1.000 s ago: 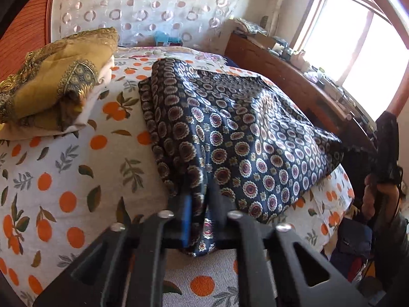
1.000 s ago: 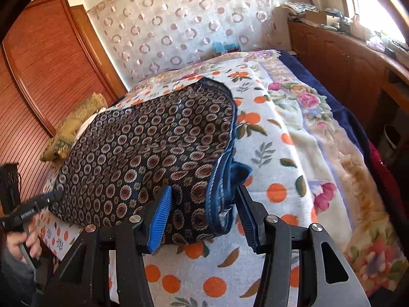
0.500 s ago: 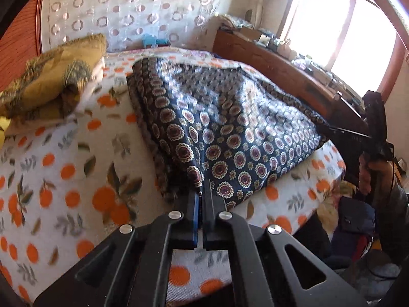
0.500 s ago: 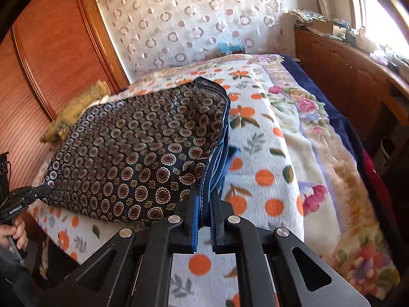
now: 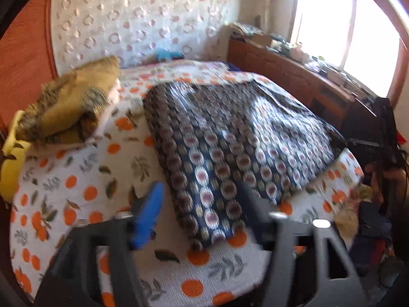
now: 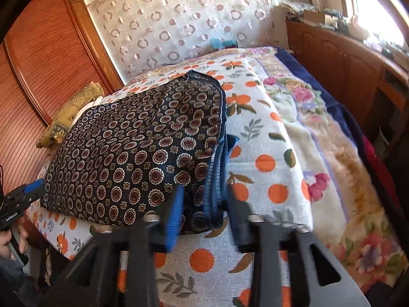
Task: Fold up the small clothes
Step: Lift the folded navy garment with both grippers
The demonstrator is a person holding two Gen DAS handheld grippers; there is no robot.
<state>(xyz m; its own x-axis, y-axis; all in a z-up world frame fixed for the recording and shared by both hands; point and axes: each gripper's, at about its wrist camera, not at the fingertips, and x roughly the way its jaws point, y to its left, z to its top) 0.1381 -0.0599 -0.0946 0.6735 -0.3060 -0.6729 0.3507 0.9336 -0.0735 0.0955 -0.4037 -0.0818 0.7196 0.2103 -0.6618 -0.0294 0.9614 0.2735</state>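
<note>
Both my grippers, left [image 5: 202, 212] and right [image 6: 204, 212], stand wide apart and grip nothing, each straddling a near corner of the folded cloth [image 6: 138, 148] on the bed [image 6: 258, 133]. Risk: a finger snags a layer on withdrawal and drags the fold open.

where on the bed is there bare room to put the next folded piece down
Bare orange-print sheet lies between the yellow cushion pile and the folded patterned cloth; more lies between that cloth and the floral blanket. The cluttered window ledge is crowded.
</note>
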